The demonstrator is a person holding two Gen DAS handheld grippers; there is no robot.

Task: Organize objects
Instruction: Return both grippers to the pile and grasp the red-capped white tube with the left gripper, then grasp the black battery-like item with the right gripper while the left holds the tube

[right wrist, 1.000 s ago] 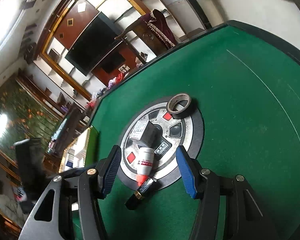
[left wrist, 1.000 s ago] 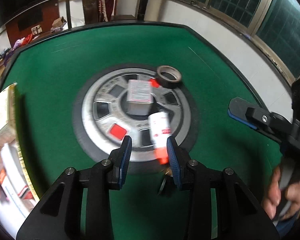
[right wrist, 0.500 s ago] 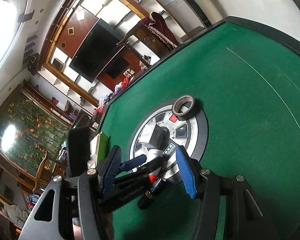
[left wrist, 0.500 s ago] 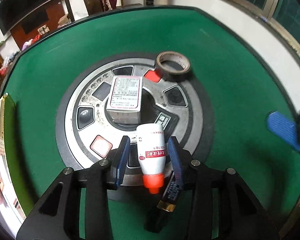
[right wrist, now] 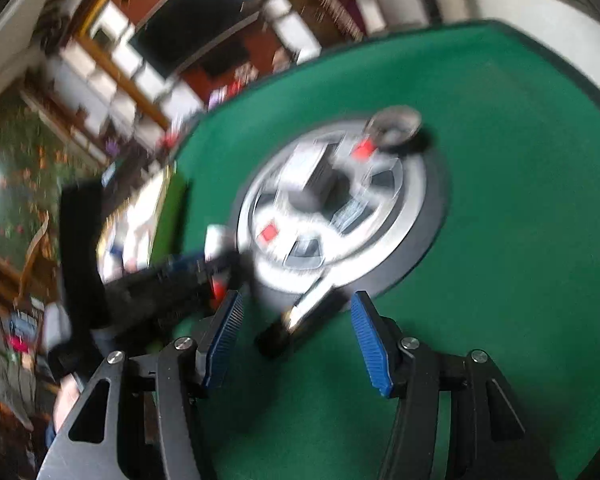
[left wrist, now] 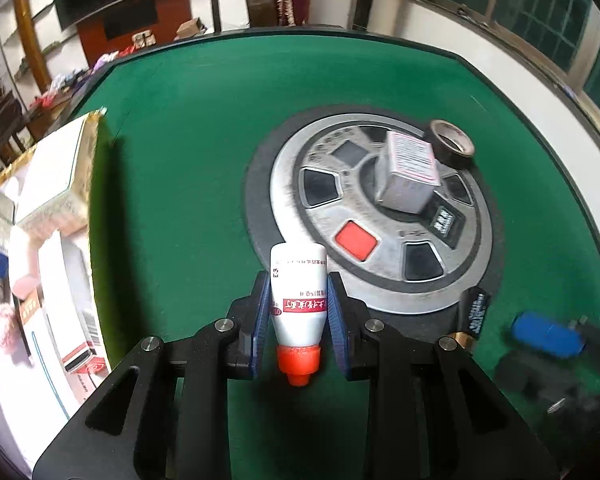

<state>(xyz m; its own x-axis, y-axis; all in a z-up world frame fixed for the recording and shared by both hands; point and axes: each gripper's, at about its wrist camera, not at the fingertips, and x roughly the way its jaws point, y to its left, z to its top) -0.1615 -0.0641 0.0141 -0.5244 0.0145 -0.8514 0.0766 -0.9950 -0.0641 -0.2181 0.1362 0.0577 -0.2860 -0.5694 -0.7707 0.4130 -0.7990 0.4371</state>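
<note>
A white bottle with a red cap hangs cap-down between the blue pads of my left gripper. Its jaws are closing and the pads press on the bottle's sides, above the green table left of the round silver console. A grey box and a tape roll sit on the console. My right gripper is open, its view blurred, and a black tube lies on the felt just ahead between its fingers. The right gripper's blue pad shows beside that tube.
An open carton holding several packages stands at the table's left edge. A white ledge and windows run along the right side. Green felt lies bare between the carton and the console.
My left gripper has closed on the white bottle, lifted it off the console and carried it left toward the carton. My right gripper has come closer to the black tube.
</note>
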